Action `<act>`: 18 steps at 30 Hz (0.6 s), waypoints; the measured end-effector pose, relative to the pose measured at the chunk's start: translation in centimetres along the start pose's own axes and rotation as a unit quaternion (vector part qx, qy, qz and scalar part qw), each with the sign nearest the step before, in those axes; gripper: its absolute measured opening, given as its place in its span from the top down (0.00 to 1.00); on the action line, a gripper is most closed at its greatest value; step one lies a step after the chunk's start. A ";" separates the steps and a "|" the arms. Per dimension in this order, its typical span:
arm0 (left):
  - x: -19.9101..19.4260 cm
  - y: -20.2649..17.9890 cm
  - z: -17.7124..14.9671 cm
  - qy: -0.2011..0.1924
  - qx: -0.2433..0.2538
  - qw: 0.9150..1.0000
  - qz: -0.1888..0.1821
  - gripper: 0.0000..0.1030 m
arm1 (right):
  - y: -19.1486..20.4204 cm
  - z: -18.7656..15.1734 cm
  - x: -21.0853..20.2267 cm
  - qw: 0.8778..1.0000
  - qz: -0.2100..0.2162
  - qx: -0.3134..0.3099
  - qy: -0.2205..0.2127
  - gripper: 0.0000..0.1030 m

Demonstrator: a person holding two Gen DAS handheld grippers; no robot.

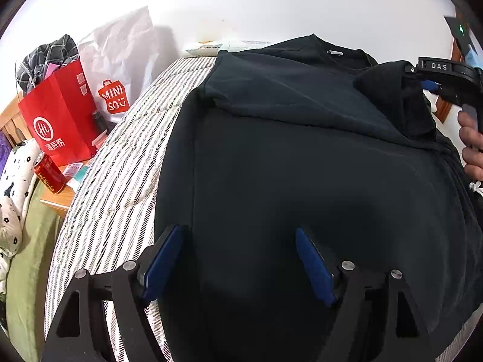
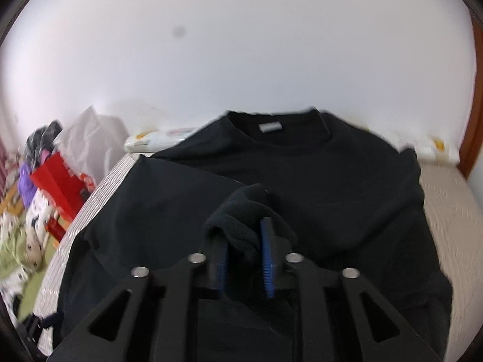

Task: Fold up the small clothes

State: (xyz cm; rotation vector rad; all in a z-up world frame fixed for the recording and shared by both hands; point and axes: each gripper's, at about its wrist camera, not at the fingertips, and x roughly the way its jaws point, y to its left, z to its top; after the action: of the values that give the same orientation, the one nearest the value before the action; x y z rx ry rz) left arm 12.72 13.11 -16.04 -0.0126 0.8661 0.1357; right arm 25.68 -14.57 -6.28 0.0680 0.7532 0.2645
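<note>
Far to the left of the left jaws, a red paper bag [image 1: 57, 117] stands on a wooden bedside stand [image 1: 55, 200], with checked cloth [image 1: 48, 57] bulging from its top. A white Miniso bag [image 1: 120, 69] leans behind it against the white wall [image 1: 271, 3]. A red can [image 1: 49, 172] stands in front of the red bag. Beneath the jaws runs the striped bedcover [image 1: 120, 181]. A flower-print pillow [image 1: 13, 187] lies at far left on green bedding [image 1: 27, 256].

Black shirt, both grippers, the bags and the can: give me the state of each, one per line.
black shirt: spread on the bed, left sleeve folded in, right sleeve lifted
right gripper: shut on the sleeve
left gripper: open, fingers over the shirt's lower part
red bag: upright, stuffed with clothes
red can: upright on the wooden stand
</note>
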 end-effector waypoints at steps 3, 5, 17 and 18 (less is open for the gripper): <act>0.0 0.1 -0.1 0.000 0.000 1.000 -0.002 0.24 | -1.7 -0.6 -0.1 1.000 -0.005 0.013 0.007 0.27; 0.0 0.0 -0.1 0.000 0.002 1.000 -0.001 0.24 | -2.9 -1.6 -0.8 1.000 -0.010 0.011 0.006 0.27; 0.1 -0.2 0.0 0.003 0.006 1.000 -0.003 0.20 | -6.2 -5.6 -3.9 1.000 -0.016 -0.009 0.022 0.28; 0.1 -0.2 0.0 0.003 0.006 1.000 -0.003 0.20 | -6.2 -5.5 -3.6 1.000 -0.013 -0.005 0.025 0.31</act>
State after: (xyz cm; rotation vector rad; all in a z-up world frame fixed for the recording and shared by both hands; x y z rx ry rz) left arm 12.83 12.97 -16.15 -0.0047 0.8720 0.1253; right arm 20.70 -21.64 -8.82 0.0421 0.8020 0.2462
